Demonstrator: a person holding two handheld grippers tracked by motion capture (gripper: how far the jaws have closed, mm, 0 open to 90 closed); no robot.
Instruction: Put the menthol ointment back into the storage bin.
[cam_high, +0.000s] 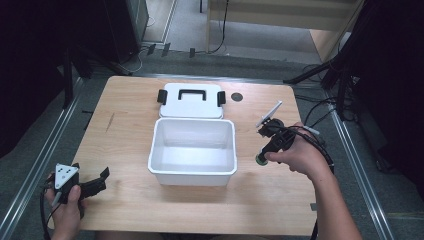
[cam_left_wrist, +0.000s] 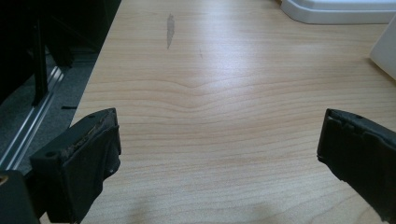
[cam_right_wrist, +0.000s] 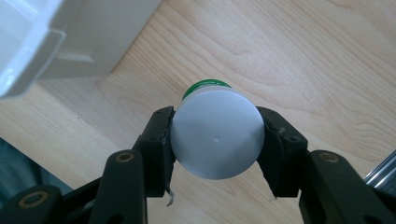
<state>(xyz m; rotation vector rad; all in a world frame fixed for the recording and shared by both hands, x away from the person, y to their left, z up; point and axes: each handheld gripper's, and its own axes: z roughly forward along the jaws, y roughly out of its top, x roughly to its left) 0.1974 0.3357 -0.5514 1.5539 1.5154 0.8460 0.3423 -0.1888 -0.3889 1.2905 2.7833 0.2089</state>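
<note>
A small bottle (cam_right_wrist: 217, 135), white-capped with a green band below the cap, is being clamped across its cap between the jaws of the right gripper (cam_high: 270, 142), at 3 o'clock of the open white storage box (cam_high: 192, 175). Packing appears barely begun: the box is lying empty, its lid (cam_high: 191, 100) being left flat at 12 o'clock. The left gripper (cam_left_wrist: 219, 158) is being held wide open over bare table (cam_high: 125, 125) at 8 o'clock.
</note>
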